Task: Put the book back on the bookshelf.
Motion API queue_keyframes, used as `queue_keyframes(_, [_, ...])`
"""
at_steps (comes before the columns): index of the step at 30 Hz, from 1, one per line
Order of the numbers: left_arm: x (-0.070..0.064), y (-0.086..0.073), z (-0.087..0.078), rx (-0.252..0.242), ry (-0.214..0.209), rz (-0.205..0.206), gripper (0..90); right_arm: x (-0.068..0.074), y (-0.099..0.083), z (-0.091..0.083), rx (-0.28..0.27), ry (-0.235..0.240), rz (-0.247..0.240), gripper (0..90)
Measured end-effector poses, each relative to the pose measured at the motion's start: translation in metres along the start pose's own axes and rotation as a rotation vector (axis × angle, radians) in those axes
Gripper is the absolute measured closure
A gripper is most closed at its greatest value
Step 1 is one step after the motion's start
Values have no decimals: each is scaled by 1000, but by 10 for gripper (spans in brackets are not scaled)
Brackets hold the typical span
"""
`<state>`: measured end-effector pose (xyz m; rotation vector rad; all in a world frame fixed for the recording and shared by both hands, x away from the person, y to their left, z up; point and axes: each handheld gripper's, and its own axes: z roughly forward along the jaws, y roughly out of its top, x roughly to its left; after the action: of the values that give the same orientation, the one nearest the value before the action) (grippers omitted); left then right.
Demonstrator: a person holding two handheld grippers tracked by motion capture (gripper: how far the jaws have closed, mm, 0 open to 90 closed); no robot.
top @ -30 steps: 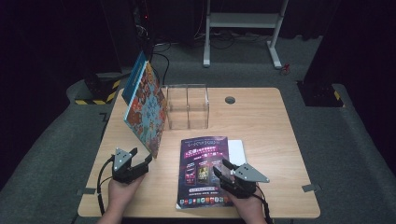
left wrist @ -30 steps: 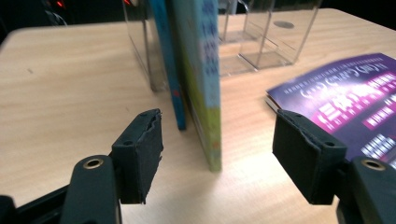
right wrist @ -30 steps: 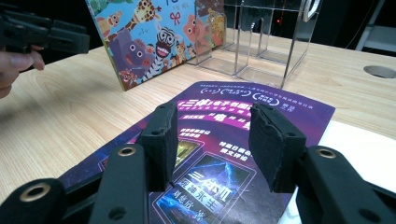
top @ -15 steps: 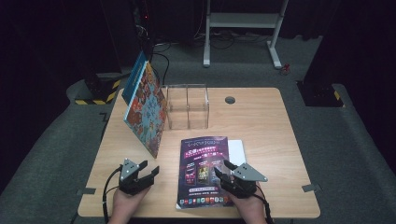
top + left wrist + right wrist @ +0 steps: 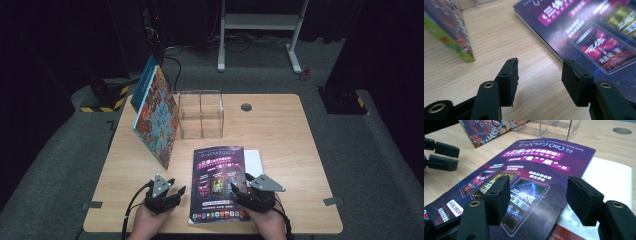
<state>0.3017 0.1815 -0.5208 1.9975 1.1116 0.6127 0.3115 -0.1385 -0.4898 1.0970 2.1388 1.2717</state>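
A clear plastic box (image 5: 201,113) with a divider stands open on the wooden table (image 5: 280,135), both compartments holding nothing, while a colourful book (image 5: 156,120) leans tilted just beside its left wall. A purple magazine (image 5: 219,182) lies flat near the front edge, covering most of a white booklet (image 5: 254,161) beneath it. The left gripper (image 5: 169,194) sits just left of the magazine and the right gripper (image 5: 241,186) over its lower right corner, both with jaws apart, gripping nothing.
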Motion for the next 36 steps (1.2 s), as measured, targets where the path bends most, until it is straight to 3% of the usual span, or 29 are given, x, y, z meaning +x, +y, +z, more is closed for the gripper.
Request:
queue_keyframes(3, [-6, 3, 7, 61, 20, 44, 501, -1, -1, -2, 4, -15, 1, 335])
queue_keyframes(7, [-10, 5, 10, 80, 17, 78, 504, -1, -4, -4, 17, -24, 10, 335])
queue_keyframes(11, [-13, 9, 15, 87, -19, 61, 468, -2, -7, -6, 30, -27, 20, 335])
queue_keyframes(16, [-13, 13, 18, 92, -25, 39, 469, -5, -9, -9, 35, -37, 29, 332])
queue_keyframes(36, [-25, 27, 37, 94, -80, 23, 489, -19, -10, -12, 82, -66, 88, 273])
